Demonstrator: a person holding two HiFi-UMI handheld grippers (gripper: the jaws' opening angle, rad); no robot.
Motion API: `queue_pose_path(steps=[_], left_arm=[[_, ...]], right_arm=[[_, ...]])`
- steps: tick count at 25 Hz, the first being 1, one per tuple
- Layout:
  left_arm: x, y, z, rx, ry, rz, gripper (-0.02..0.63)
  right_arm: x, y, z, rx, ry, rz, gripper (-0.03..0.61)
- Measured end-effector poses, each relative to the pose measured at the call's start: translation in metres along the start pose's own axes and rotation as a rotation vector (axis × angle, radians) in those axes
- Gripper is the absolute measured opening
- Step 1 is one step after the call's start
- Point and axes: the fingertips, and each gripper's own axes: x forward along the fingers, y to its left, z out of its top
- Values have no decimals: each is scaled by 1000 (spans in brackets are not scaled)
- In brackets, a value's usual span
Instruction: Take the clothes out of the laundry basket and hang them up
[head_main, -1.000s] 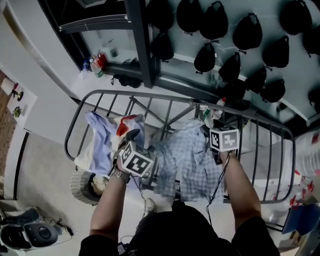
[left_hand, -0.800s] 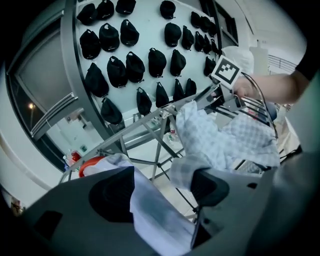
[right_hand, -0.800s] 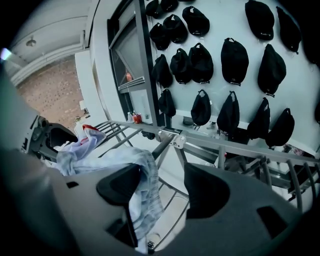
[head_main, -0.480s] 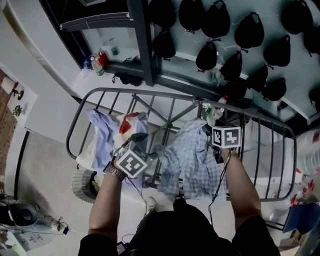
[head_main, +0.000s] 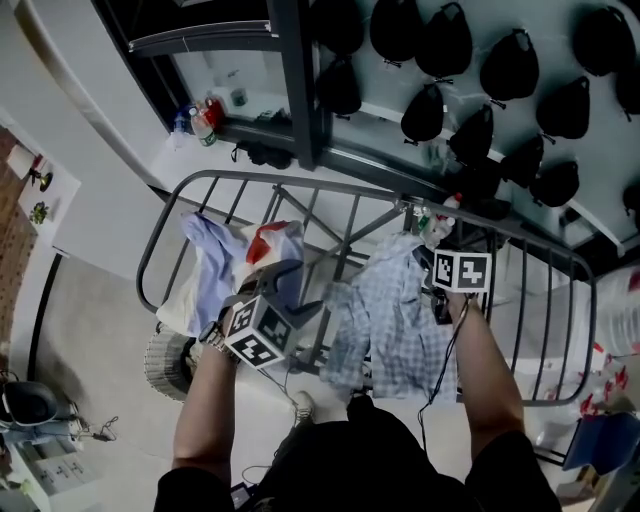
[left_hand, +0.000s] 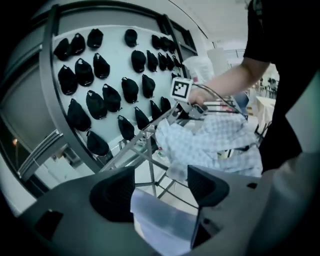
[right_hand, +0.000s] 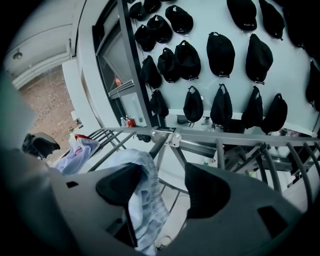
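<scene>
Your right gripper (right_hand: 163, 175) is at the far right part of the drying rack (right_hand: 230, 135) with its tongs standing wide. A fold of the blue checked shirt (head_main: 395, 320) is draped over the left pad and hangs down into the gap, while the right pad is clear of it, so nothing is clamped. The rest of that shirt lies bunched over the middle rails of the rack, between your two hands. Your left gripper (left_hand: 160, 175) is nearer you and to the left, tongs also apart. A pale blue cloth (left_hand: 165, 220) shows low in the gap, with neither pad pressing on it. At the left end of the rack hang a pale lavender garment (head_main: 215, 260) and, just beside it, a red and white piece (head_main: 268, 240). The laundry basket (head_main: 160, 365) sits on the floor under that left end. Black caps (head_main: 500, 65) cover the far wall.
</scene>
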Motion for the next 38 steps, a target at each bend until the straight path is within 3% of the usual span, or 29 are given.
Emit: queue_pose_path(steps=[5, 10, 14, 23, 26, 30, 34, 38], left_arm=[[-5, 3, 21, -128, -143, 10, 314], [-12, 0, 40, -199, -250, -2, 313], [-17, -5, 48, -212, -285, -8, 297], [-45, -12, 64, -220, -380, 60, 39], [-52, -18, 64, -224, -383, 73, 20], [-62, -30, 62, -217, -380, 86, 15], [-77, -39, 57, -233, -396, 101, 14], [-90, -43, 44, -264, -383, 139, 9]], right_arm=[[0, 10, -2, -25, 15, 27, 318], [-11, 17, -5, -28, 13, 36, 324], [-21, 25, -9, -27, -1, 43, 326], [-63, 63, -8, -68, -76, 78, 330], [-76, 75, -9, -77, -99, 80, 326], [-94, 95, -10, -101, -137, 91, 251], [-112, 116, -12, -115, -196, 105, 8], [-127, 144, -18, -136, -233, 136, 8]])
